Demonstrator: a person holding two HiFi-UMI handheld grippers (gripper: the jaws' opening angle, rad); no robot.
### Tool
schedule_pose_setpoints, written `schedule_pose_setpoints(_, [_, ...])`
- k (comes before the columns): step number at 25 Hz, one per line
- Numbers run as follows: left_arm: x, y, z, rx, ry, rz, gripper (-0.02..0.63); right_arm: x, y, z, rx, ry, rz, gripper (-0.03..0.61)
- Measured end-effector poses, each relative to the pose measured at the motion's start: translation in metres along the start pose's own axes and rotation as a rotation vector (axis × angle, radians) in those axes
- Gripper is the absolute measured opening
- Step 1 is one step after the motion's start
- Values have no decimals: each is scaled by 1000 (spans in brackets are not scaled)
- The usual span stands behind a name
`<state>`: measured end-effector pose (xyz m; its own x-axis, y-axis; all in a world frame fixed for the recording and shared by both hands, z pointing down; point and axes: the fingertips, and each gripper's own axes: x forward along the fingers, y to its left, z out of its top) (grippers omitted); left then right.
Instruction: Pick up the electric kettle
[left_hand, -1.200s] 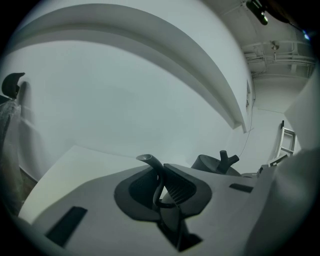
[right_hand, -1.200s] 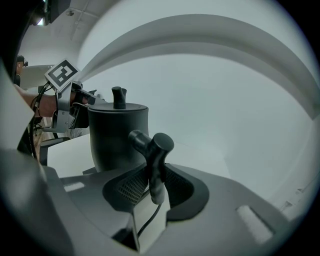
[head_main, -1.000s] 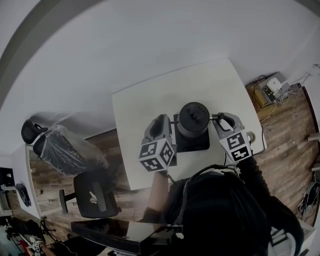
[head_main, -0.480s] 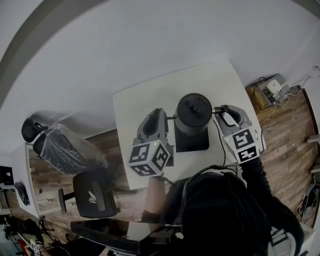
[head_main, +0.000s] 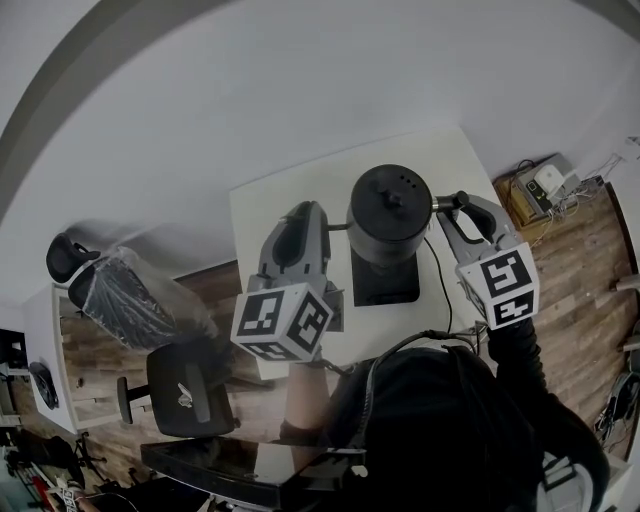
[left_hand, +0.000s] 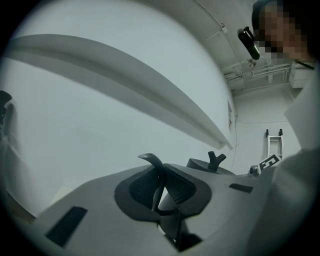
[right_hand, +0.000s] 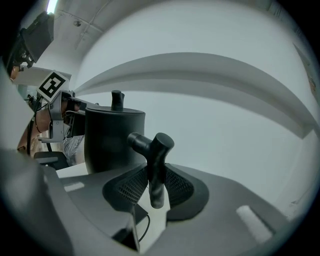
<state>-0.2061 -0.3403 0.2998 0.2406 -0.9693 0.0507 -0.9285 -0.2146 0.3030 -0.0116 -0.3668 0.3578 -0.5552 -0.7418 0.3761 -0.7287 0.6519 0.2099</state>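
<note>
The black electric kettle (head_main: 390, 213) hangs in the air above its flat black base (head_main: 386, 286), held from both sides. In the head view my left gripper (head_main: 322, 222) is at the kettle's left side. The left gripper view shows it (left_hand: 161, 184) shut on the thin curved spout (left_hand: 155, 172), with the lid knob (left_hand: 216, 160) just beyond. My right gripper (head_main: 449, 201) is at the kettle's right; in the right gripper view it (right_hand: 152, 182) is shut on the dark bar handle (right_hand: 156, 162), and the kettle body (right_hand: 112, 140) stands right ahead.
The base sits on a white table (head_main: 290, 190), and a cord (head_main: 445, 300) runs from it toward the near edge. An office chair (head_main: 185, 385) and a wrapped bundle (head_main: 125, 295) stand on the wooden floor at left. Electronics (head_main: 540, 180) lie at the right.
Both grippers have risen together with the kettle, which has lifted off its base. The grips have not changed.
</note>
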Motion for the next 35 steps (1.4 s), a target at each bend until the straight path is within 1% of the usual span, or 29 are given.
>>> schedule_pose_setpoints(4, [0, -7, 18, 4, -33, -23, 35, -6, -6, 17, -3, -32, -14, 100])
schedule_pose_setpoints(9, [-1, -11, 34, 17, -59, -17, 34, -9, -12, 34, 1, -62, -35, 100])
schedule_pose_setpoints(12, [-3, -12, 42, 6, -81, -17, 34, -11, -13, 42, 2, -75, -48, 100])
schedule_pose_setpoints(15, [-6, -11, 45, -6, -86, -19, 34, -12, -12, 47, -6, -84, -57, 100])
schedule_pose_setpoints(18, [-8, -11, 48, -3, -80, -14, 34, -13, -12, 51, -11, -93, -61, 100])
schedule_pose_setpoints(21, [-7, -11, 49, -3, -97, -23, 33, -13, -13, 54, -15, -100, -67, 100])
schedule_pose_setpoints(25, [-8, -16, 54, -2, -90, -21, 32, -16, -16, 58, -16, -109, -74, 100])
schedule_pose_setpoints(35, [-11, -18, 58, -1, -102, -32, 32, -19, -15, 60, -19, -120, -84, 100])
